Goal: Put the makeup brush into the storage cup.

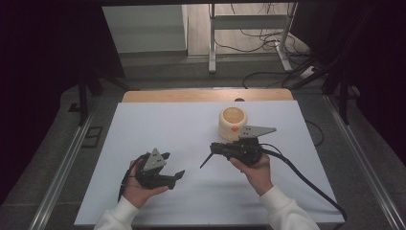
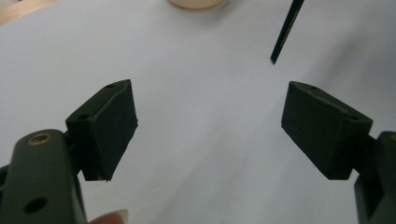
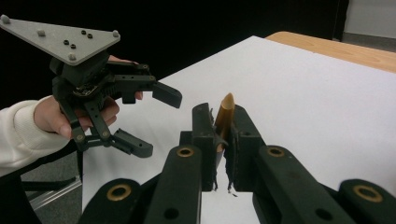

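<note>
My right gripper point(image 1: 216, 148) is shut on a thin dark pencil point(image 1: 207, 161) that slants down and left from its jaws, just in front of a cream pot point(image 1: 233, 123) with an orange spot. In the right gripper view the pencil's tan end point(image 3: 225, 112) sticks up between the closed pads of the right gripper point(image 3: 221, 126). My left gripper point(image 1: 174, 165) stands open to the left of the pencil tip, with nothing between its jaws. In the left gripper view the left gripper point(image 2: 210, 126) frames bare white sheet, with the pencil point(image 2: 285, 30) hanging beyond its right jaw.
A white sheet point(image 1: 158, 124) covers the wooden table point(image 1: 191, 95). The cream pot's base point(image 2: 197, 3) is at the top edge of the left gripper view. Across from the right gripper is the left gripper point(image 3: 161, 125), held in a white-sleeved hand. A cable point(image 1: 306, 179) trails off the table's right front.
</note>
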The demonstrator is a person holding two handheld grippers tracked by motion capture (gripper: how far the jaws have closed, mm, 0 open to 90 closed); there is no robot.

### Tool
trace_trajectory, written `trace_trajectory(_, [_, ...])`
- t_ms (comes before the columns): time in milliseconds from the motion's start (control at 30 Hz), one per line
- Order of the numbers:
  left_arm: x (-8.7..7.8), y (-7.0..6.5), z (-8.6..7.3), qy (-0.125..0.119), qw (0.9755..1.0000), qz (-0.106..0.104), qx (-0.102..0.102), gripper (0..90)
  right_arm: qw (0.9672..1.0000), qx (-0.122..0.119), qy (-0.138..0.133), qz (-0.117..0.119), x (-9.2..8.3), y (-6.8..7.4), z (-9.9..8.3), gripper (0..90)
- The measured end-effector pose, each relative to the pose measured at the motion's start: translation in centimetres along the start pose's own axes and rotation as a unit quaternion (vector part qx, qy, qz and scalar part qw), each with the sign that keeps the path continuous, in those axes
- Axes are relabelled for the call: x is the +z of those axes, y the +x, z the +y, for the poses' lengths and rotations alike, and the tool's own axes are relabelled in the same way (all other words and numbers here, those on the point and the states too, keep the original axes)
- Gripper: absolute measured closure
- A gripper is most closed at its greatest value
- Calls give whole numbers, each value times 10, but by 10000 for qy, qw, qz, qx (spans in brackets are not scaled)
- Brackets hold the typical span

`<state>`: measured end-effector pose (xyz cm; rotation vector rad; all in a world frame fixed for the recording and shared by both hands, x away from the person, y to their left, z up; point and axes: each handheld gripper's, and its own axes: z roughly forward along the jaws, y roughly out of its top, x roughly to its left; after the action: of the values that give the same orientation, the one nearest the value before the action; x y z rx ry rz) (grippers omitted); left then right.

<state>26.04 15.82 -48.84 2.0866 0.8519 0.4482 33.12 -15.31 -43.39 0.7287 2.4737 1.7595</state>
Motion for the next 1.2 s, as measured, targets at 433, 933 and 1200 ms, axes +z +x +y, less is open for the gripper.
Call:
trace_trajectory(433, [-15, 20, -26, 70, 9991, 301, -274, 184, 10000, -1, -13, -33, -2, -1, 0, 836])
trace_trajectory(933, [-26, 29, -40, 124, 9980, 484, -381, 184, 10000, -6, -39, -54, -3, -1, 1, 835])
trace_trajectory(1200, [-27, 30, -43, 150, 9978, 511, -398, 184, 10000, 2, -55, -61, -5, -2, 2, 836])
